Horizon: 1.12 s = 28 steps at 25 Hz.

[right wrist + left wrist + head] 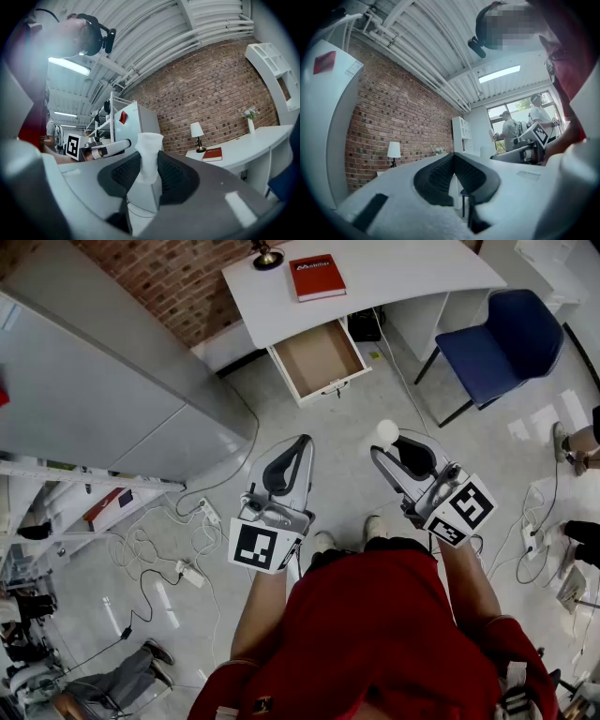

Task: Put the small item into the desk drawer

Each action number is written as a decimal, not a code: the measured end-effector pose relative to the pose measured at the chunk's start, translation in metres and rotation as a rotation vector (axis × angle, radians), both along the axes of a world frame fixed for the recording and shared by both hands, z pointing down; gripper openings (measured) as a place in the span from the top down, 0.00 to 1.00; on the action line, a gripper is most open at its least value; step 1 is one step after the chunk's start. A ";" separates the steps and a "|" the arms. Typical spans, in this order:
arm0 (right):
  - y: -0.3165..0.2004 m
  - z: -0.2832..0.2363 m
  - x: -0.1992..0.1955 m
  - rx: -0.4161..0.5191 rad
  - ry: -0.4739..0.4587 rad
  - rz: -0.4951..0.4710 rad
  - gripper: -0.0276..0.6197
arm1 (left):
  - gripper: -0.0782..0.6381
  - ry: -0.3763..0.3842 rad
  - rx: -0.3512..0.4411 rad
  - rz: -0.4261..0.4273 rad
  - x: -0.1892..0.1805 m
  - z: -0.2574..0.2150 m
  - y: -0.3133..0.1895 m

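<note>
A white desk [394, 273] stands at the far side, its drawer [319, 359] pulled open and bare inside. My right gripper [392, 448] is shut on a small white item [386, 432] whose rounded end sticks out past the jaw tips; in the right gripper view the white item [149, 154] stands pinched between the black pads. My left gripper [298, 452] is held level with it, to the left, jaws shut with nothing between them [453, 161]. Both grippers hover over the floor, well short of the drawer.
A red book [316, 277] and a small lamp [266, 256] sit on the desk. A blue chair [497, 338] stands to the right of the drawer. A grey cabinet [103, 381] fills the left. Cables and power strips [192, 573] lie on the floor. Other people stand around the edges.
</note>
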State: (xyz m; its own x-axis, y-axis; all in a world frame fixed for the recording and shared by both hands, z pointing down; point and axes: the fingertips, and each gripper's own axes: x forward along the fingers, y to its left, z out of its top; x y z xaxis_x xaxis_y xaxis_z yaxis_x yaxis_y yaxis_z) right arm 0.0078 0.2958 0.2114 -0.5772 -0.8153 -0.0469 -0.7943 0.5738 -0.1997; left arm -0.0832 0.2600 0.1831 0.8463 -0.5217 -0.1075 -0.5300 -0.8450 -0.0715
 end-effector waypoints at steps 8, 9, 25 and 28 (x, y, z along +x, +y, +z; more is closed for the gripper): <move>0.001 0.001 0.011 0.002 -0.011 -0.021 0.76 | 0.89 -0.010 -0.005 -0.017 0.010 0.003 0.002; 0.001 0.002 0.015 0.002 -0.012 -0.022 0.76 | 0.89 -0.014 -0.005 -0.022 0.013 0.004 0.002; -0.009 0.012 0.095 -0.009 0.001 -0.116 0.76 | 0.89 -0.061 0.006 -0.142 0.076 0.007 -0.008; -0.015 0.013 0.105 -0.011 0.002 -0.127 0.76 | 0.89 -0.070 0.001 -0.164 0.080 0.007 -0.011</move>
